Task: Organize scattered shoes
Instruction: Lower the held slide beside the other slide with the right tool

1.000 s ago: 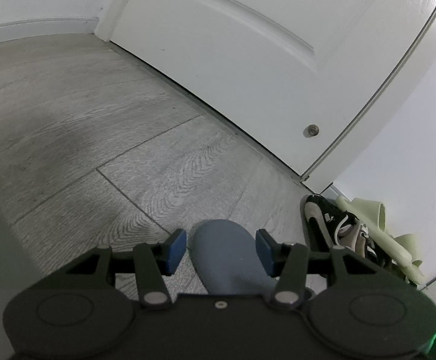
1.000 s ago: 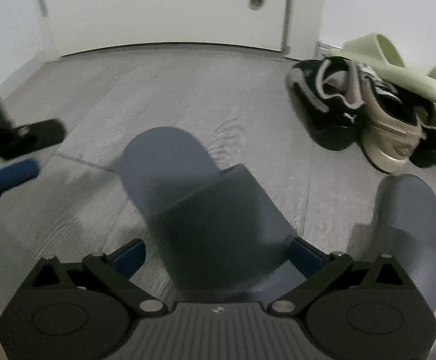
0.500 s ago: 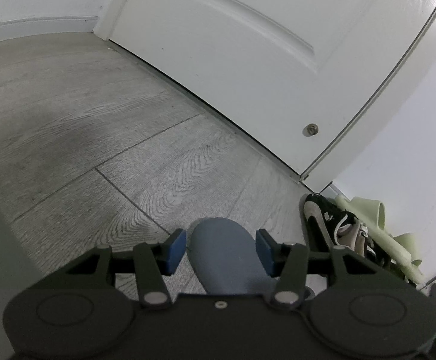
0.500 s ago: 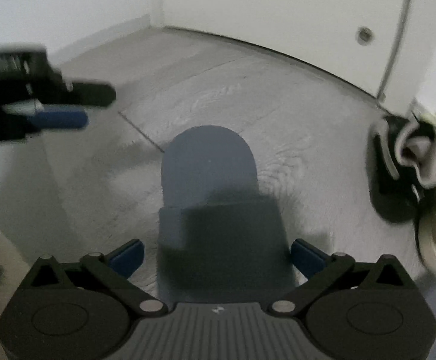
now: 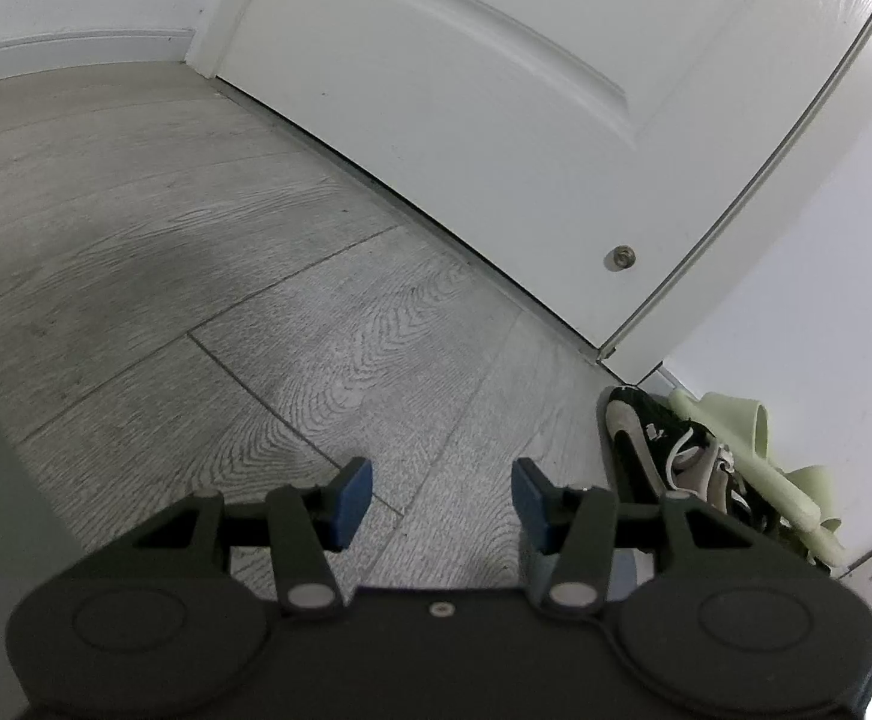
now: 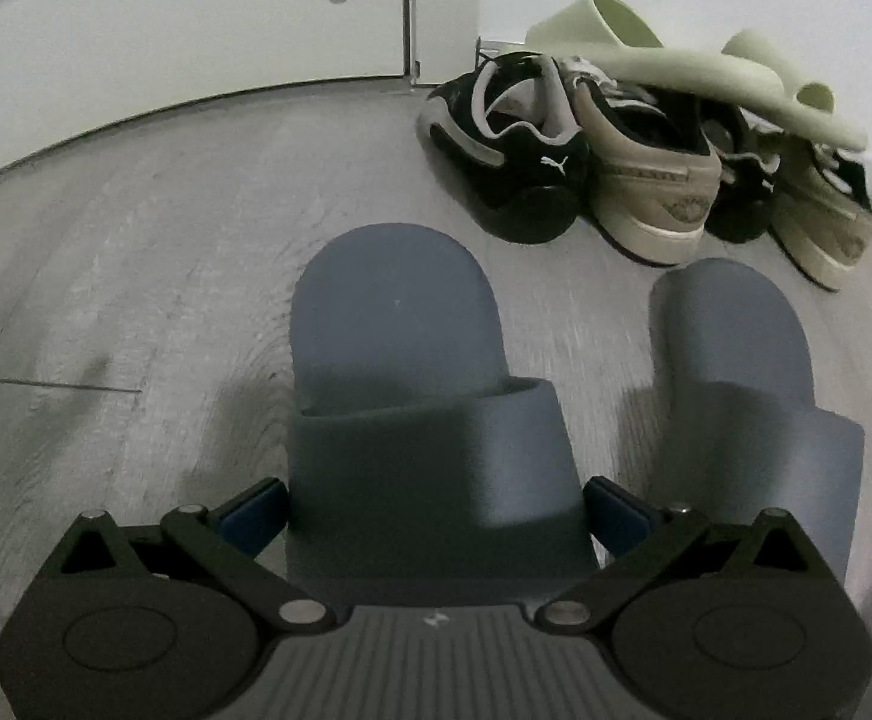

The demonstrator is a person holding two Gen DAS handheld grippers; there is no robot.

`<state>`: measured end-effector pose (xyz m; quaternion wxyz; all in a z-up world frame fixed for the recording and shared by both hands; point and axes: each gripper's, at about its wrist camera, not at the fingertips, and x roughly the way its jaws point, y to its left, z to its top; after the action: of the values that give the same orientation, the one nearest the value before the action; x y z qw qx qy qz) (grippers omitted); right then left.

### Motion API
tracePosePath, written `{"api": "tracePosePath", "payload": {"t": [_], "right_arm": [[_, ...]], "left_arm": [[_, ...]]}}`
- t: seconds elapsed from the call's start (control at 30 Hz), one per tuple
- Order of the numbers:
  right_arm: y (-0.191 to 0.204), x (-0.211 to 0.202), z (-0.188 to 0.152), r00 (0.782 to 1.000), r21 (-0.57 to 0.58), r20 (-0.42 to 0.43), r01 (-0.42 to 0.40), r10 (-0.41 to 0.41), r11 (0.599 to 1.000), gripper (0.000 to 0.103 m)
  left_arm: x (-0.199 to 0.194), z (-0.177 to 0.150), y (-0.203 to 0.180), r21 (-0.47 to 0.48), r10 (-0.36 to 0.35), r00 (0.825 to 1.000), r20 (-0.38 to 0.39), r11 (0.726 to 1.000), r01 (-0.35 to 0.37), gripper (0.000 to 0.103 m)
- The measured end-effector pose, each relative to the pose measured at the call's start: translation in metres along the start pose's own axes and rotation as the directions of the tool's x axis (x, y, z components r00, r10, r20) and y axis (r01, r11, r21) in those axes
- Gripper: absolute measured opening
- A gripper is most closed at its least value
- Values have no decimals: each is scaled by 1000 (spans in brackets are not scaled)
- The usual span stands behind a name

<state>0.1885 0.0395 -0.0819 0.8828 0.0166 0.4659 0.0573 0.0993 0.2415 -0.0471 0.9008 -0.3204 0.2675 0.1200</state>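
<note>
Looking along your left gripper, you have its blue pads spread wide with only bare grey wood-grain floor between them; nothing is held. Take the white door as your landmark: the floor runs up to its lower edge, and just past its right-hand corner a black sneaker lies against the wall with pale green slides piled just beyond it. Through your right gripper, the fingers sit against both sides of a blue-grey slide, pinching it across its strap, toe pointing toward the same door. A second blue-grey slide rests on the floor just to its right, parallel, toe also facing that way. Beyond the two, right of the door's corner, stand a black sneaker and a beige sneaker side by side, touching, with another dark shoe and another beige one further right, and pale green slides lying on top of the row.
</note>
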Motion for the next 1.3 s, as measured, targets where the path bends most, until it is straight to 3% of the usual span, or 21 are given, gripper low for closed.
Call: {"api": "tracePosePath", "payload": {"t": [0.13,0.23,0.3,0.4,0.47,0.53,0.57,0.8,0.93,1.1,1.3], "right_arm": [[-29,-43,0,985,-138,122,-107,125,985,103],[-68,-62,8,973,-210,224,-5,53,978,103],[-98,-61,9,970,-256,244,56,8,965,103],[-136,-45,3,981,-236,185,104,-60,966,103],[-156,-36,5,995,-79,98,4,4,997,103],[-168,-23,6,998,51,5,-69,69,996,103],[-167,-16,6,997,68,-34,-74,76,995,103],[-149,-15,-4,998,-13,29,-59,60,998,103],[-138,-15,-8,993,-59,13,-119,120,991,102],[-93,-20,-14,984,-147,-1,-176,178,973,103],[-40,-8,-6,980,-162,4,-197,200,967,103]], "left_arm": [[-1,0,0,4,0,1000,2,1000,0,52],[-1,-1,-2,12,1,1000,3,1000,-1,52],[0,-1,-5,27,5,1000,3,1000,-5,53],[0,-2,-8,43,7,1000,2,999,-7,53],[0,-1,-8,44,9,1000,4,999,-9,53],[0,-2,-8,45,11,1000,3,999,-11,53],[0,-2,-9,47,13,1000,3,999,-13,53],[1,-2,-11,60,17,1000,4,998,-18,53],[0,-3,-11,60,17,1000,3,998,-17,53],[0,-2,-10,52,15,1000,4,999,-16,53],[1,-1,-11,51,16,1000,5,999,-16,53]]}}
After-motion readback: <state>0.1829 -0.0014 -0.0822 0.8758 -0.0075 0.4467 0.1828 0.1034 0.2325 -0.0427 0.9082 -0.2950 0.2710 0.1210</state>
